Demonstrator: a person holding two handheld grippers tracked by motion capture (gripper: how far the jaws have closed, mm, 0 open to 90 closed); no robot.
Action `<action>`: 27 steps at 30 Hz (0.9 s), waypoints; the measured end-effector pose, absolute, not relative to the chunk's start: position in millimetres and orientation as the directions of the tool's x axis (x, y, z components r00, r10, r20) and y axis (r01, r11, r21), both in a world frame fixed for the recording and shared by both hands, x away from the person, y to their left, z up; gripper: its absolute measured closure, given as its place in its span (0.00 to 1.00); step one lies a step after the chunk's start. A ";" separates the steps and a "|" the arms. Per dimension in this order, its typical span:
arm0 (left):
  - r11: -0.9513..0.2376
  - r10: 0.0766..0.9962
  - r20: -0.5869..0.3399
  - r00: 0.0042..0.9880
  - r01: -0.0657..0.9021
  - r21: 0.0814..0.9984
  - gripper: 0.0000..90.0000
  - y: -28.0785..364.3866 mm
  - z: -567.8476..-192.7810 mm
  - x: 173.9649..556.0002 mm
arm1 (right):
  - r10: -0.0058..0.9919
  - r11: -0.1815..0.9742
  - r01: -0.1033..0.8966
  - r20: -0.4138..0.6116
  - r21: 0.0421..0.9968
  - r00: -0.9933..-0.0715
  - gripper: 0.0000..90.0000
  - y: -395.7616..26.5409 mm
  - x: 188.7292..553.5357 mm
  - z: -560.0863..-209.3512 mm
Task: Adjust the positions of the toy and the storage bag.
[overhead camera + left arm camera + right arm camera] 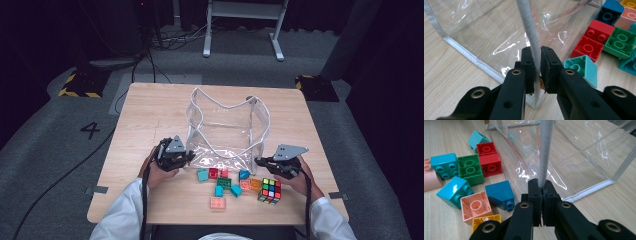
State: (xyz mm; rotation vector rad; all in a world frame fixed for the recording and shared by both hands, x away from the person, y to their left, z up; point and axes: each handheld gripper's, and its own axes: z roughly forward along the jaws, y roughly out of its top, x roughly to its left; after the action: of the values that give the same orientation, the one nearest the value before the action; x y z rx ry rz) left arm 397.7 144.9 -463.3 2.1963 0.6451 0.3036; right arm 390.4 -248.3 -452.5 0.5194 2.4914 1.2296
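Observation:
A clear plastic bag (225, 127) with white trim stands open in the middle of the table. My left gripper (186, 158) is shut on the bag's white edge strip (534, 47) at its near left corner. My right gripper (260, 161) is shut on the grey-white edge strip (545, 152) at the near right corner. In the left gripper view the strip runs up between the pads (530, 66). Loose toy bricks (225, 184) in red, green, teal, blue, pink and orange lie in front of the bag. A colour puzzle cube (270, 191) sits at their right.
The wooden table (150, 115) has bare room to the left and behind the bag. A pink brick (218, 202) lies near the front edge. On the floor beyond stand a white frame (245, 25) and cables (165, 37).

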 end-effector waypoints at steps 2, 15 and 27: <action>-0.547 0.543 0.014 0.840 0.341 0.764 0.89 144.7 -463.5 395.7 | 0.449 0.572 0.179 -0.123 0.801 -0.885 0.97 -249.2 390.0 -452.2; -0.544 0.527 0.009 0.850 0.329 0.772 0.89 139.4 -465.4 388.9 | 0.462 0.558 0.189 -0.113 0.808 -0.880 0.94 -256.5 387.7 -453.1; -0.541 0.497 -0.003 0.868 0.312 0.781 0.96 116.6 -467.9 396.2 | 0.500 0.501 0.199 -0.094 0.842 -0.861 0.97 -283.8 382.5 -447.5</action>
State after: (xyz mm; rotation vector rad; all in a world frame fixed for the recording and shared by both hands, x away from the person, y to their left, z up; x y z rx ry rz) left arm 396.2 116.6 -467.9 2.1832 0.5826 0.2769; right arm 382.5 -283.8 -447.5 0.5851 2.4226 1.2977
